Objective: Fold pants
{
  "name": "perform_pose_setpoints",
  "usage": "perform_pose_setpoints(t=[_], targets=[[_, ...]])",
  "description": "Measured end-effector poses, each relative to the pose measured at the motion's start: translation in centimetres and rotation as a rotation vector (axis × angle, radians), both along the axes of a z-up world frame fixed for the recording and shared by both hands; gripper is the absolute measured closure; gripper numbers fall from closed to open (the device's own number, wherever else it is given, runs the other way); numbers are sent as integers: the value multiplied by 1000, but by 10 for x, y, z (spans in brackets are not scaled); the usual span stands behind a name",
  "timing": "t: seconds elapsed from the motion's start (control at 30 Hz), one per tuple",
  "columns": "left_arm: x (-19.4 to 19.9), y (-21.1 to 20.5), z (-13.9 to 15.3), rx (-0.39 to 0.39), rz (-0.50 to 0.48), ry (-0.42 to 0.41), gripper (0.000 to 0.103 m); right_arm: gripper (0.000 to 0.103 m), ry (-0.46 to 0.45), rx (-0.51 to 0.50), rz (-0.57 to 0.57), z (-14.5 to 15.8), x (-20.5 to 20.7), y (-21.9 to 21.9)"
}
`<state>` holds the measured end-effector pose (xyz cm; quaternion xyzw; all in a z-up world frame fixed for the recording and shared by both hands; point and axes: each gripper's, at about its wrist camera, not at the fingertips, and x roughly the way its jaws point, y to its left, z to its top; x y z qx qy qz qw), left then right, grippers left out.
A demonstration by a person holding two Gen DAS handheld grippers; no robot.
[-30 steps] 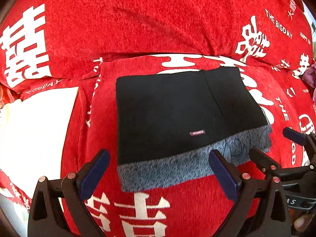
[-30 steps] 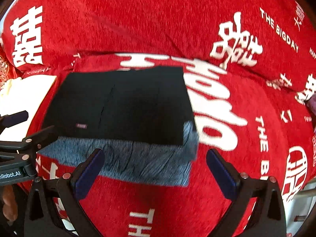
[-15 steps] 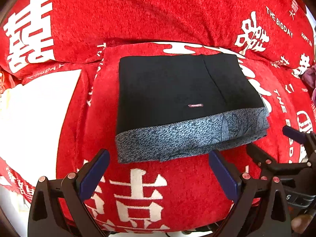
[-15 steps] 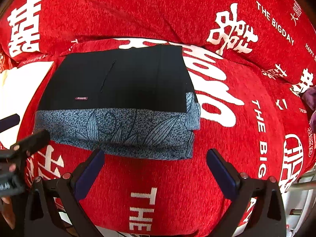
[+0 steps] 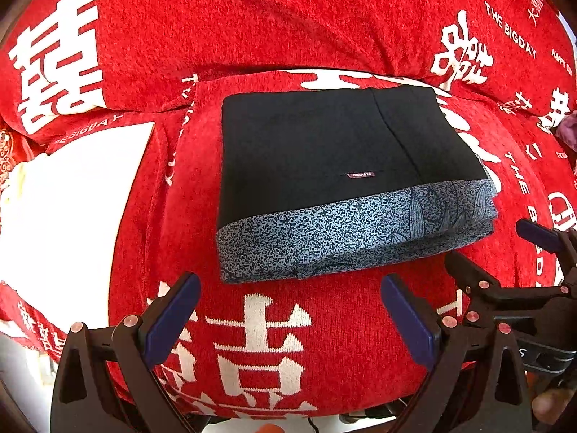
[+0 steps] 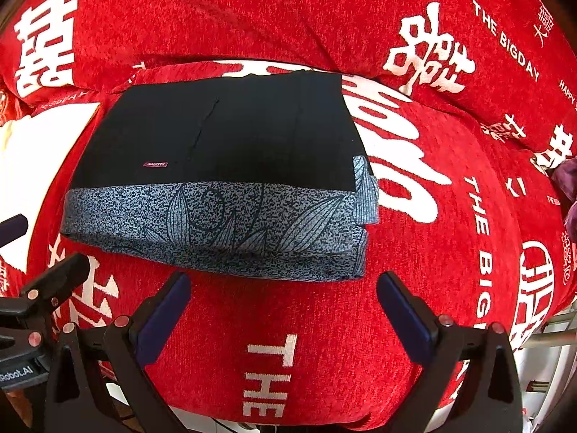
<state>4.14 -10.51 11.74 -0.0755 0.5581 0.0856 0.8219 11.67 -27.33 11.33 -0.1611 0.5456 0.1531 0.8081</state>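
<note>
Pants (image 5: pixel 324 166) lie folded into a compact rectangle on the red cover (image 5: pixel 288 29), at 12 o'clock from both grippers, near the middle of each view. Black panel on top, grey patterned band (image 6: pixel 216 227) along the near edge, small label (image 5: pixel 360 175) showing. Layers stack flush, except at the 3 o'clock corner in the right wrist view, where a bit of grey sticks out past the black edge.

Left gripper (image 5: pixel 288 310) has jaws spread wide, nothing between them, clear of the cloth at its 6 o'clock side. Right gripper (image 6: pixel 285 306) is the same: spread, empty, not touching the fabric.

The fold looks done; the step in hand is likely release and retreat. To do it well, both grippers should back off straight toward 6 o'clock with jaws wide, so no finger snags the grey band or drags the stack. If tidying, a light nudge on that 3 o'clock corner would do, without lifting layers.

A white patch (image 5: pixel 72 216) sits at 9 o'clock, well apart from the pants.
</note>
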Motion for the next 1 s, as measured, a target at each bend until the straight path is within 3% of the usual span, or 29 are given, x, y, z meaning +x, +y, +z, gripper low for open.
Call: perform_pose_setpoints(t=[1.0], targets=[[-9,-1,3,17,-22,-10,3,0,-45,-4,1,9,-6,-2]])
